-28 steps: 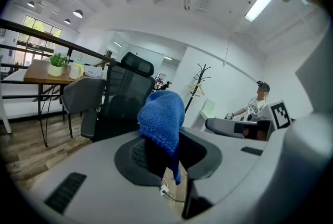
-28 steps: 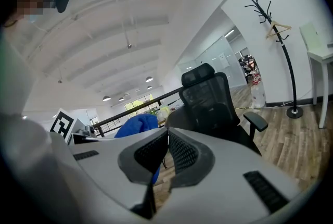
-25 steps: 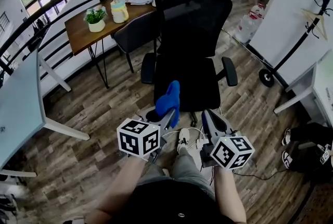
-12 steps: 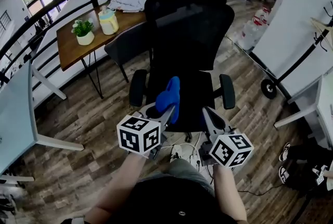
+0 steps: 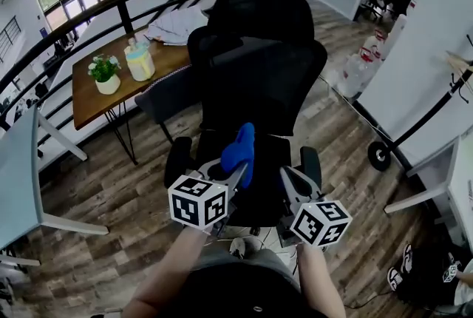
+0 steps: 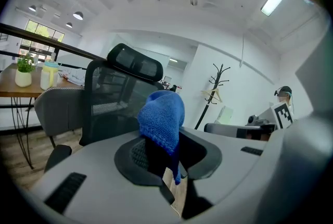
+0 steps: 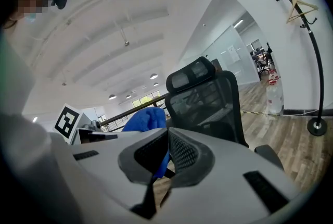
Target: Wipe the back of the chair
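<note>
1. Head view: the black chair [image 5: 262, 80] is standing with its seat toward the person. Its backrest is rising upright, long axis vertical, with the headrest [image 5: 255, 13] on top.
2. Head view: the left hand-held gripper [image 5: 235, 170] is holding a blue cloth [image 5: 240, 145] over the seat, in front of the lower backrest. The cloth's long axis is running along the jaws, its bunched end pointing up and away toward the backrest. I cannot tell whether the two are touching.
3. Head view: the right hand-held gripper [image 5: 287, 176] is hovering just beside the left one, aiming the same way. A wooden worktop [image 5: 96, 98] carrying a potted plant [image 5: 103, 74] is standing left of the chair.
4. Left gripper view: the jaws are pinching the cloth's lower end, and the folded top is standing above them. The backrest is rising behind it, left of centre.
5. Right gripper view: the jaw tips are pressing together with nothing between them. The cloth is showing behind them, the chair is upright to the right, and a coat stand [image 7: 307, 46] is at the far right.
6. Against the earlier head views: the chair is now sitting closer, its seat under both hand-held grippers, and the worktop is sliding left. The grip on the cloth is staying unchanged.
</note>
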Demonstrator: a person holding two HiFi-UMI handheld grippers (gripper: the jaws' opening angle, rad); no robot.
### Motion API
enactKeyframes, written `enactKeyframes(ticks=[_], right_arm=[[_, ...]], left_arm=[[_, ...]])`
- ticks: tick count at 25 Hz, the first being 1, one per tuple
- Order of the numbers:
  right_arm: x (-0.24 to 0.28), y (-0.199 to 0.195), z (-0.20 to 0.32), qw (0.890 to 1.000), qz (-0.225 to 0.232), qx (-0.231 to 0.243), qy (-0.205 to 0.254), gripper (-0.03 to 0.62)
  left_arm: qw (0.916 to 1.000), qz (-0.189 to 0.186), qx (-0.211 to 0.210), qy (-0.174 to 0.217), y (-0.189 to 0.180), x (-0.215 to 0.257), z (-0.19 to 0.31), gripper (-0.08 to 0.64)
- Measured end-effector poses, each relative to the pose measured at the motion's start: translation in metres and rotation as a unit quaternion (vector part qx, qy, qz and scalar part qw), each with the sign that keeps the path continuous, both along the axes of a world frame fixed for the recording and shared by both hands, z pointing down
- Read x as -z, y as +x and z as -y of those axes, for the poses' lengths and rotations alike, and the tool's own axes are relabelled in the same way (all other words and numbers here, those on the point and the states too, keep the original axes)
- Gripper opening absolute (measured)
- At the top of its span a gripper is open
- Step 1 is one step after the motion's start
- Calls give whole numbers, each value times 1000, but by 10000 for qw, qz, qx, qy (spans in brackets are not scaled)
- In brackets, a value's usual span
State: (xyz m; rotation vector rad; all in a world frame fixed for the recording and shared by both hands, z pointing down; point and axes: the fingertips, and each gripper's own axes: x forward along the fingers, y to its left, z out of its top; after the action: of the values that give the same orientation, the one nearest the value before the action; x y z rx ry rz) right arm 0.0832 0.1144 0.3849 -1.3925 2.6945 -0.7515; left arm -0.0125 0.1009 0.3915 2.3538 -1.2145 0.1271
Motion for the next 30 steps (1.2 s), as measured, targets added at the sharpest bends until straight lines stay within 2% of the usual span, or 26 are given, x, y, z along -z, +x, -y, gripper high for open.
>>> enactKeyframes(ticks=[10, 16, 20, 26, 30], right_arm=[[3, 9, 45, 10000, 38, 43, -39, 29], [15, 5, 78, 9998, -7, 74, 171, 29], [33, 1, 110, 9991, -4, 23, 417, 29], [66, -2, 164, 9965, 0, -215, 811, 29], [84, 6, 202, 9936, -80, -462, 1026, 29]], left_arm=[[9995, 265, -193, 2, 12, 2, 48, 86], [9992, 205, -213, 259, 17, 23, 88, 86], [9978, 125, -422, 493, 24, 45, 117, 86], [9945, 115, -613, 845, 27, 76, 172, 86], [9905, 101, -886, 1050, 40, 98, 212, 86]])
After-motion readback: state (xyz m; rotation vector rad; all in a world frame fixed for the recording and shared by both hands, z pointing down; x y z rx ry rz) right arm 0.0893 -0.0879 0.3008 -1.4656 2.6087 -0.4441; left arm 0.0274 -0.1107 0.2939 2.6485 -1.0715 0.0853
